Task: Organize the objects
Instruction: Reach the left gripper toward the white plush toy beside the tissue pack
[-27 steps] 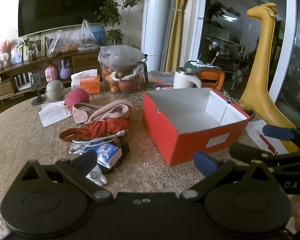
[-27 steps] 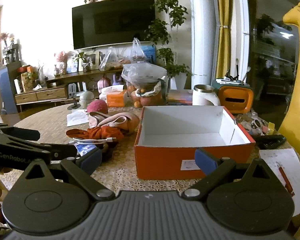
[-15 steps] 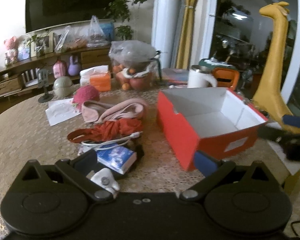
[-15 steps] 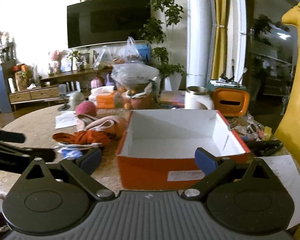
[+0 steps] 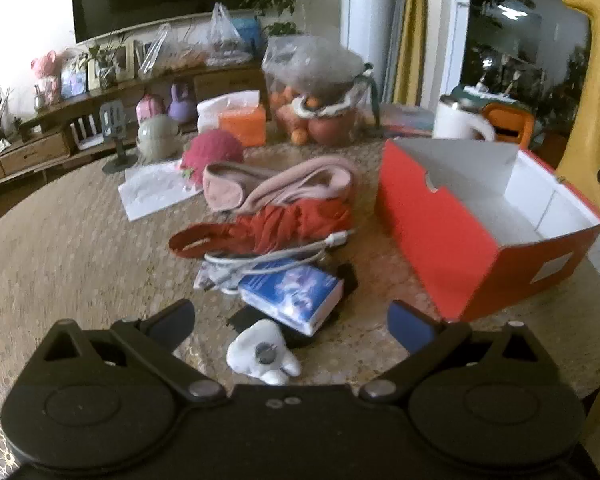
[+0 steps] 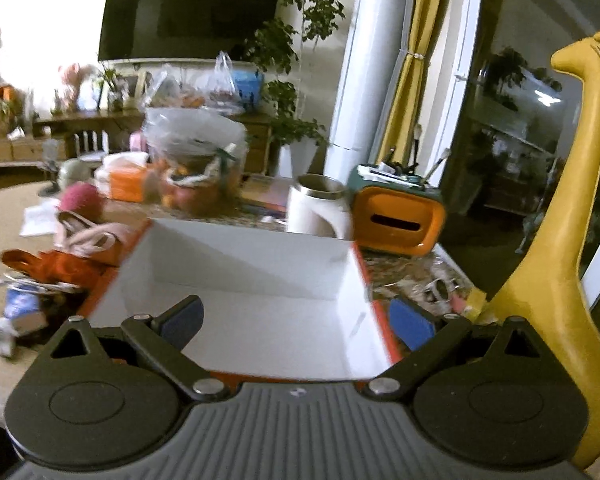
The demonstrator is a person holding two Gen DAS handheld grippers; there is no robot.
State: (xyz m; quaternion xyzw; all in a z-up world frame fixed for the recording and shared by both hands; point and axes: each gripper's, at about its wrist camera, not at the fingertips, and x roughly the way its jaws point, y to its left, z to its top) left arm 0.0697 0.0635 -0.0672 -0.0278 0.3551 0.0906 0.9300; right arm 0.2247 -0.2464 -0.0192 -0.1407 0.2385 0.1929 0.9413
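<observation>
The small white gadget (image 5: 263, 356) lies on the table (image 5: 80, 248) between the left gripper (image 5: 292, 320)'s spread, empty jaws. The right gripper (image 6: 296, 322) hangs agape over the empty red box (image 6: 260, 300). A hasty pinch could squirt it away.

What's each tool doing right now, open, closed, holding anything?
Left tool: open, empty, above the white charger.
Right tool: open, empty, over the orange box.
</observation>
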